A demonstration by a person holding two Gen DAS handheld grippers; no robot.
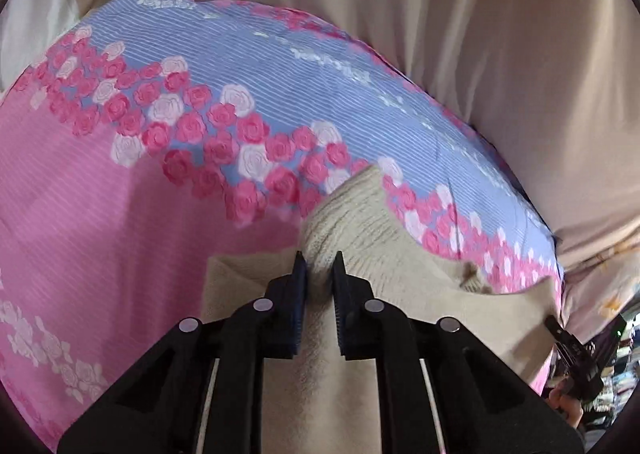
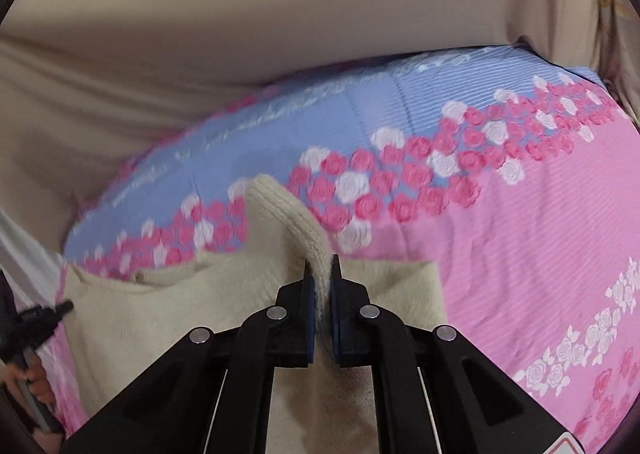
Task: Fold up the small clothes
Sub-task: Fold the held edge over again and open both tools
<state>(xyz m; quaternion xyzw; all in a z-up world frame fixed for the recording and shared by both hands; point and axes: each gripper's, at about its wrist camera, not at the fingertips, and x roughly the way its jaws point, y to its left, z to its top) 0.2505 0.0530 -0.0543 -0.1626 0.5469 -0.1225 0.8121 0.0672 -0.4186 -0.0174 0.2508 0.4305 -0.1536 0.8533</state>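
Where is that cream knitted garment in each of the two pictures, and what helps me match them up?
Left wrist view: the cream knitted garment sits bottom centre, a ribbed fold pinched in the left tool.
Right wrist view: it fills the lower centre and left, a ribbed fold pinched in the right tool.
Shared landmark: the band of pink and white roses on the bedsheet, just beyond the raised fold.
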